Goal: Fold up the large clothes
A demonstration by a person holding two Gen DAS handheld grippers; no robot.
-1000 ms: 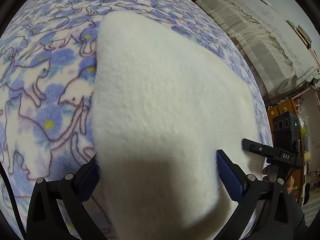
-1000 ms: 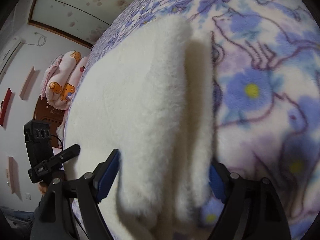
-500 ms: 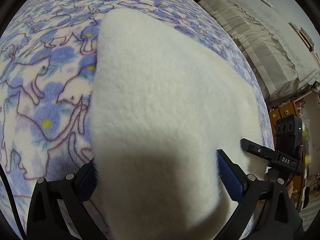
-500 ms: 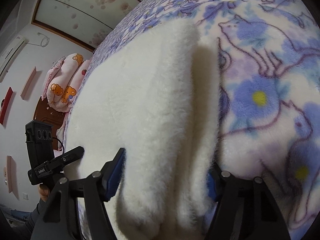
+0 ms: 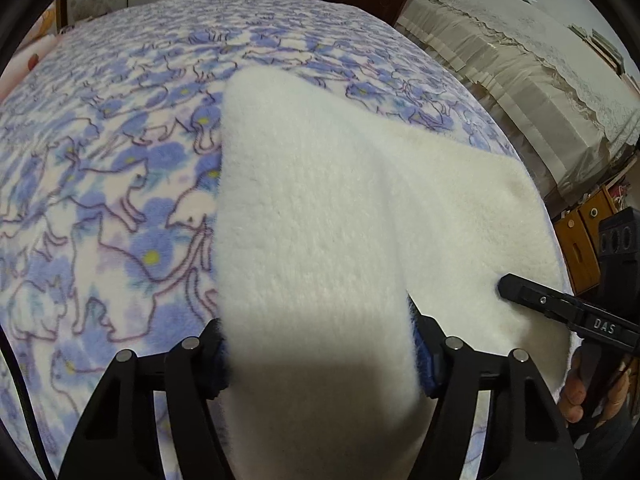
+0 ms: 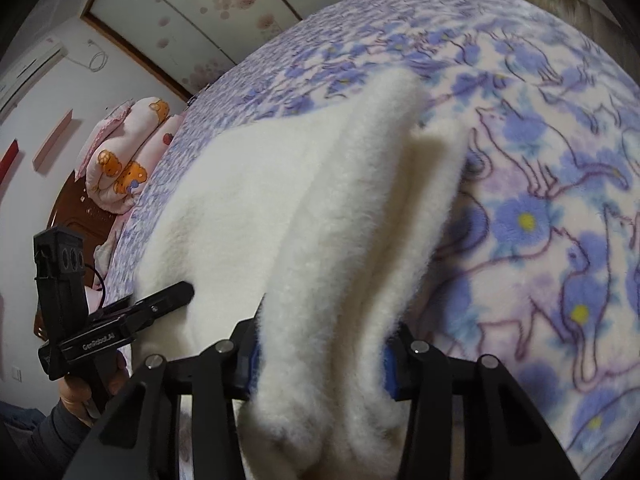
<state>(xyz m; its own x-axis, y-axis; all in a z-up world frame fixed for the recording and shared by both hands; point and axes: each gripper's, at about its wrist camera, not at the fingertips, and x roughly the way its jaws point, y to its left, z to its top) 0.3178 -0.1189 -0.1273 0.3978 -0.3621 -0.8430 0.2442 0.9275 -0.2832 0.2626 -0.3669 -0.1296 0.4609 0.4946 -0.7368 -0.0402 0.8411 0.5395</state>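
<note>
Both grippers are closing in: a second ago their blue pads were standing wide of the white fleece (image 5: 320, 216), and now they are pressing into its near edge. Left gripper (image 5: 320, 354) is pinching a single thick flap that is rising up and away ahead of it. Right gripper (image 6: 322, 368) is clamping a bunched, doubled edge, with the rest of the garment trailing ahead and to its left over the bed (image 6: 560, 184). Each gripper is showing in the other's view, off to the side. With both corners gripped, the fleece is probably ready for lifting and folding over itself.
</note>
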